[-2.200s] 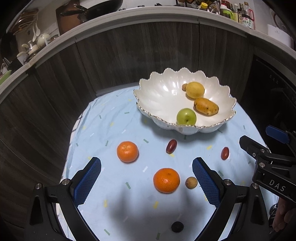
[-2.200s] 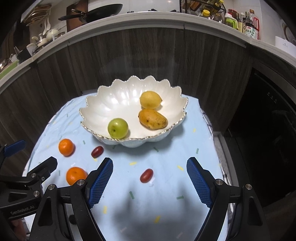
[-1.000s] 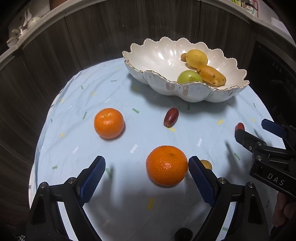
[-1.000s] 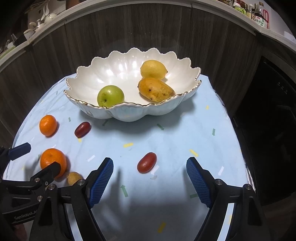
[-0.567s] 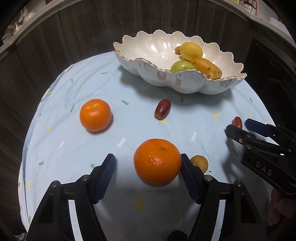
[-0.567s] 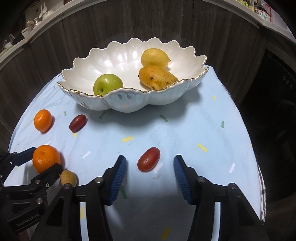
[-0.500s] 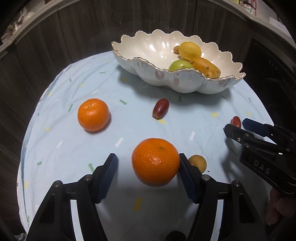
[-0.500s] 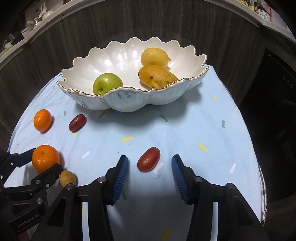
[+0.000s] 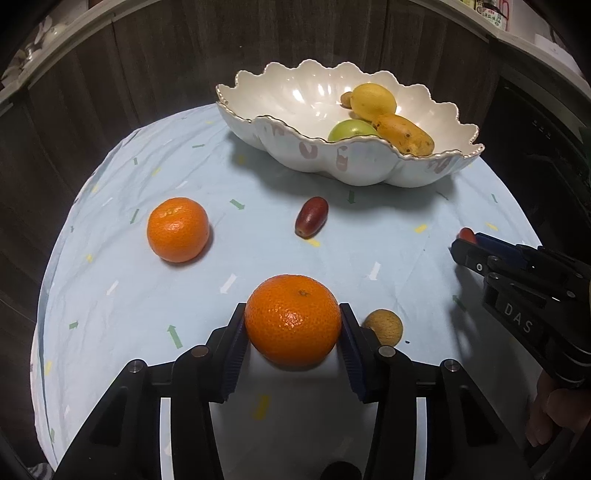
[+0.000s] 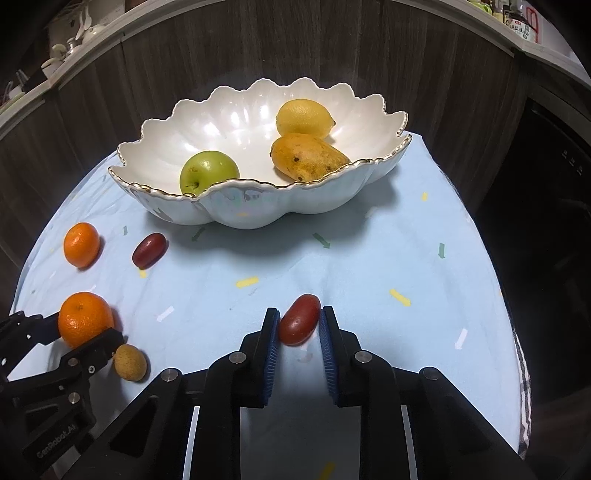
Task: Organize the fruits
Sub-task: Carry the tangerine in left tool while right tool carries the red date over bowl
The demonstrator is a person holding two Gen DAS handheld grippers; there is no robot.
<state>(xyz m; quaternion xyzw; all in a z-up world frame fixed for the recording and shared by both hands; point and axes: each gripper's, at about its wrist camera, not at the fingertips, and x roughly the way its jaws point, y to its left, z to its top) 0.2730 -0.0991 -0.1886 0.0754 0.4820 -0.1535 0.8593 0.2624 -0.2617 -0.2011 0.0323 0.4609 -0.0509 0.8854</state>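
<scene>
Both hand-held grippers have just closed on fruit lying on the table point(image 9: 110, 258). The left hand-held gripper point(image 9: 293, 334) now pinches a large orange point(image 9: 293, 319); the right hand-held gripper point(image 10: 297, 326) pinches a red date point(image 10: 298, 324). Beyond, a scalloped white bowl point(image 10: 258, 206) holds an apple point(image 10: 208, 171), mango point(image 10: 308, 157) and lemon point(image 10: 303, 118).

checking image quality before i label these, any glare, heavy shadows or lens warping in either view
Left wrist view: strong fisheye bend with dark corners; white glare patches inside the bowl; a soft shadow under it on the tablecloth. Right wrist view: same bending, curving the counter edge; a wider sheen across the bowl; dim foreground around the right gripper. Fruit is sharp in both.
</scene>
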